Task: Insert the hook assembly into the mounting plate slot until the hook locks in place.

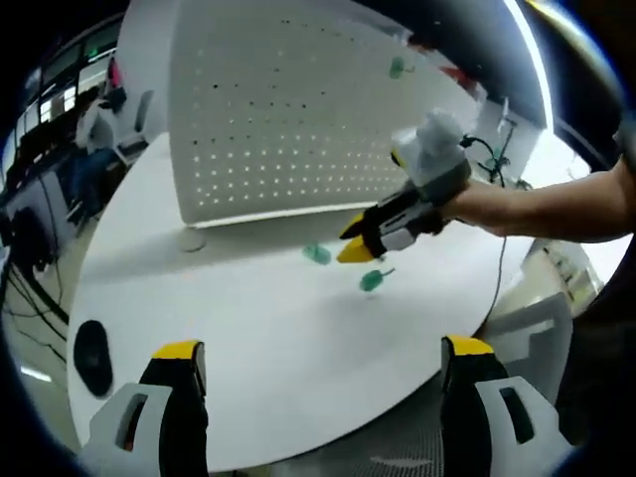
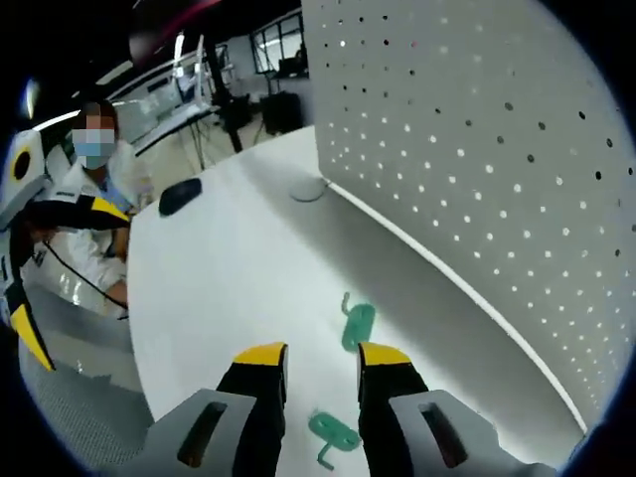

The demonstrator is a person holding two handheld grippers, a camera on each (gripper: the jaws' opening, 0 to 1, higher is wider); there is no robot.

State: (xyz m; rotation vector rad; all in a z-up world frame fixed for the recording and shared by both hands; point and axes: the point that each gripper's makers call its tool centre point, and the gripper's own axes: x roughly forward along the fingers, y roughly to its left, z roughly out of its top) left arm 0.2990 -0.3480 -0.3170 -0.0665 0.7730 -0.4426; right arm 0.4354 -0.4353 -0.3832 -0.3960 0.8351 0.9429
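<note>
We hold the right tongs [image 2: 323,363] low over the white table [image 2: 219,288], jaws a narrow gap apart, gripping nothing. One green hook [image 2: 333,433] lies between them, another [image 2: 357,324] just beyond the tips. The pegboard [image 2: 477,149] stands upright to their right. Our left tongs [image 1: 323,353] hang wide apart over the table edge; across it, the right tongs meet both hooks.

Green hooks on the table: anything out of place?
Two green hooks lie loose on the white table, one hook already hanging on the pegboard. The right tool hovers over them, empty.
</note>
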